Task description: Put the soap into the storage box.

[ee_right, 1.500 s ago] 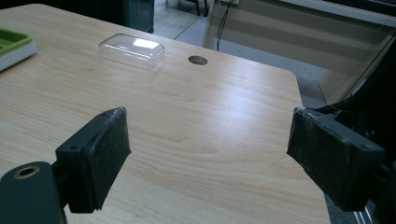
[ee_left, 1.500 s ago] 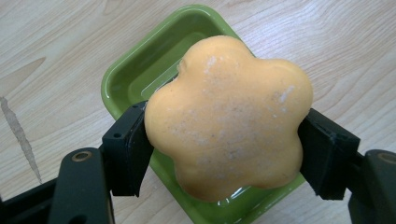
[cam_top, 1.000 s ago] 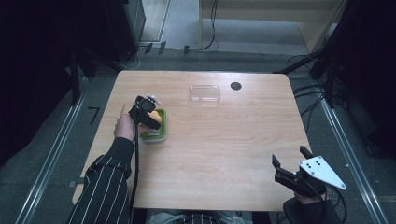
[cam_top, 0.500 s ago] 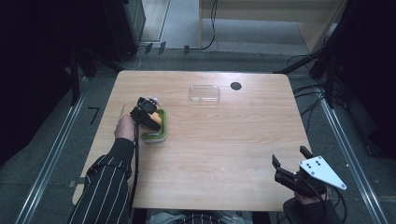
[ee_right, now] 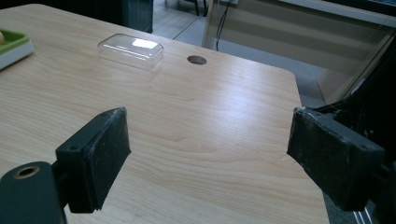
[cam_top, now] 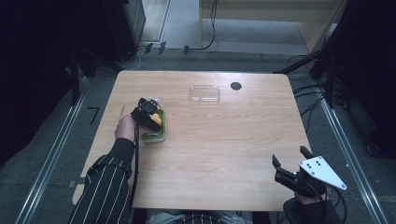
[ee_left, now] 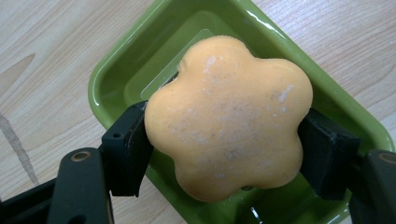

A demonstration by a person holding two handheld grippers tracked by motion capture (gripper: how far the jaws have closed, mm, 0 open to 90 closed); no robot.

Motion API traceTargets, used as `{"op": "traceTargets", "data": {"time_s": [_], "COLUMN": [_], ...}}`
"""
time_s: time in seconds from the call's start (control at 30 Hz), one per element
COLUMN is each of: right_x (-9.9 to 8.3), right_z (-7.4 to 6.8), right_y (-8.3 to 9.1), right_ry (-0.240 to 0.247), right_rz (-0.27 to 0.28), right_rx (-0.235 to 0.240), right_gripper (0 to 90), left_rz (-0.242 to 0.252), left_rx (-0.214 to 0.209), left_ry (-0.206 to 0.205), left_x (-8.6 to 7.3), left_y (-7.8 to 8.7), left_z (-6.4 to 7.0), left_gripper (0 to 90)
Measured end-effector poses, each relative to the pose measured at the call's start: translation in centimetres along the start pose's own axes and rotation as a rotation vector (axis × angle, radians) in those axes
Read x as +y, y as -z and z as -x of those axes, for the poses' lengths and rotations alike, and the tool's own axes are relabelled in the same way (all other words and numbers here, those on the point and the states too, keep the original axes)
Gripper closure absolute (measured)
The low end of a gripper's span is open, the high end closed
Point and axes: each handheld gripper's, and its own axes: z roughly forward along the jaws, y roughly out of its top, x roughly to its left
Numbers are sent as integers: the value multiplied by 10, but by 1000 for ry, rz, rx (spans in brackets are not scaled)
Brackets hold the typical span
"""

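Observation:
My left gripper (ee_left: 219, 149) is shut on an orange flower-shaped soap (ee_left: 226, 116), holding it just over a green soap dish (ee_left: 140, 56). From the high view the same left gripper (cam_top: 148, 116) sits over the green dish (cam_top: 154, 135) at the table's left, with the orange soap (cam_top: 157, 121) peeking out beside it. A clear plastic lid (cam_top: 204, 94) lies apart at the table's far middle; it also appears as the clear lid (ee_right: 130, 50). Near the front right corner my right gripper (cam_top: 287, 169) stands open with nothing between its pads (ee_right: 98, 154).
A round dark hole (cam_top: 236, 86) is set in the wooden table (cam_top: 224, 149) just right of the lid. The dish's edge (ee_right: 14, 44) shows at the far left of the right gripper view. Dark stands and cables surround the table.
The left gripper has shifted slightly toward the near side over the dish with the soap in it. The right gripper has stayed put.

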Motion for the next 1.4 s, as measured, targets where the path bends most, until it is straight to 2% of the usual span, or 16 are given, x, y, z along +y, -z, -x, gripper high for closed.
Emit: {"op": "traceTargets", "data": {"time_s": [0.17,0.5,0.93,1.2,1.4], "right_x": [0,0,0,0,0], "right_z": [0,0,0,0,1], "right_y": [0,0,1,0,0], "right_ry": [0,1,-5,-5,-7], "right_rz": [0,1,1,3,4], "right_rx": [0,-1,-2,-1,-2], "right_gripper": [133,133,133,133,133], "left_rz": [-17,8,11,-32,-37], "left_rx": [-10,-18,31,26,28], "left_ry": [-12,-4,42,50,51], "left_x": [1,0,-1,-3,-10], "left_y": [-3,0,15,23,32], "left_z": [0,-1,-3,2,7], "left_gripper": [275,269,133,35,3]}}
